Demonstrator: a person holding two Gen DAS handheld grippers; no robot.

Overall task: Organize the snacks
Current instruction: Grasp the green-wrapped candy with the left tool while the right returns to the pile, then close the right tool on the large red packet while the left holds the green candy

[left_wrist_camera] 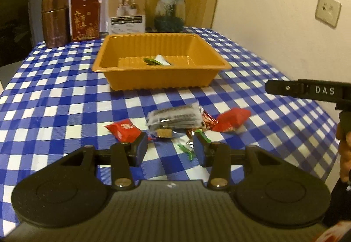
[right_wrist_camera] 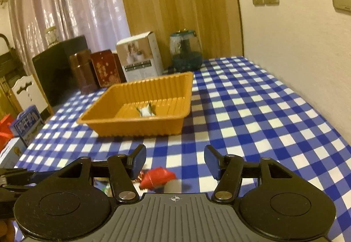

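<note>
An orange tray [left_wrist_camera: 162, 79] stands mid-table with one green-and-white wrapped candy [left_wrist_camera: 156, 61] inside; the tray also shows in the right wrist view [right_wrist_camera: 136, 128]. Loose snacks lie in front of it: a red packet [left_wrist_camera: 124, 131], a grey-black packet [left_wrist_camera: 174, 118], a red packet at the right [left_wrist_camera: 232, 120], a small brown piece [left_wrist_camera: 163, 133] and green-wrapped candies [left_wrist_camera: 186, 150]. My left gripper [left_wrist_camera: 170, 147] is open and empty just before this pile. My right gripper [right_wrist_camera: 174, 162] is open and empty above a red packet [right_wrist_camera: 158, 177].
At the table's far edge stand a brown tin [left_wrist_camera: 56, 20], a red box [left_wrist_camera: 85, 18], a white box [left_wrist_camera: 127, 10] and a glass jar [left_wrist_camera: 170, 13]. The wall runs along the right. Boxes [right_wrist_camera: 26, 125] sit off the table's left side.
</note>
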